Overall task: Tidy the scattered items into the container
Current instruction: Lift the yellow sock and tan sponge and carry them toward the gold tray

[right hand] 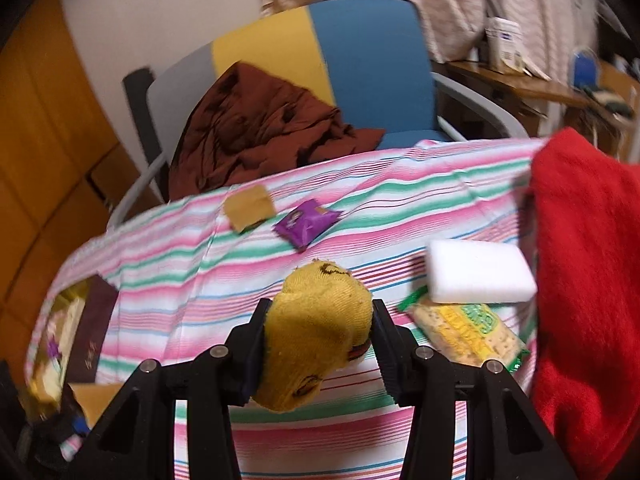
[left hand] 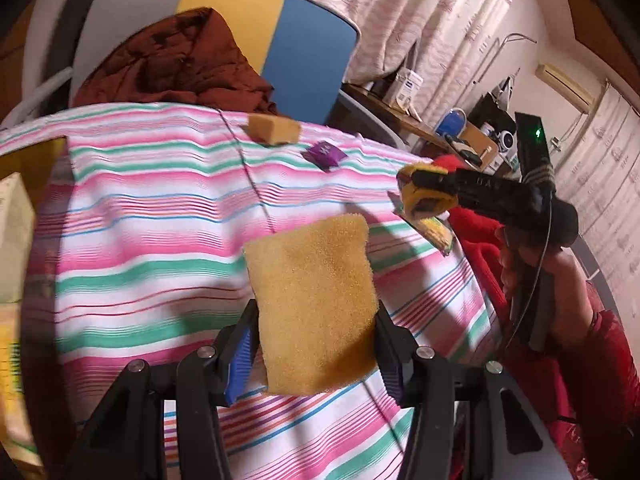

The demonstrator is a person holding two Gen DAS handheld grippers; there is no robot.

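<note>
1. The left gripper (left hand: 316,344) is clamped on a flat, square yellow-brown sponge (left hand: 312,304), held up at the frame's centre above the pink, green and white striped cloth (left hand: 152,216).
2. The right gripper (right hand: 318,344) squeezes a balled mustard-yellow sock (right hand: 316,332) at lower centre; in the left view it shows at mid right (left hand: 430,194).
3. Left on the cloth: a small tan sponge block (right hand: 249,207) and a purple snack packet (right hand: 306,224) at upper centre, a white foam block (right hand: 478,276) touching a yellow-green cracker packet (right hand: 468,332) at right.
4. A red fleece cloth (right hand: 588,280) fills the right edge.
5. The container (right hand: 60,320), holding packets, sits blurred at lower left.
</note>
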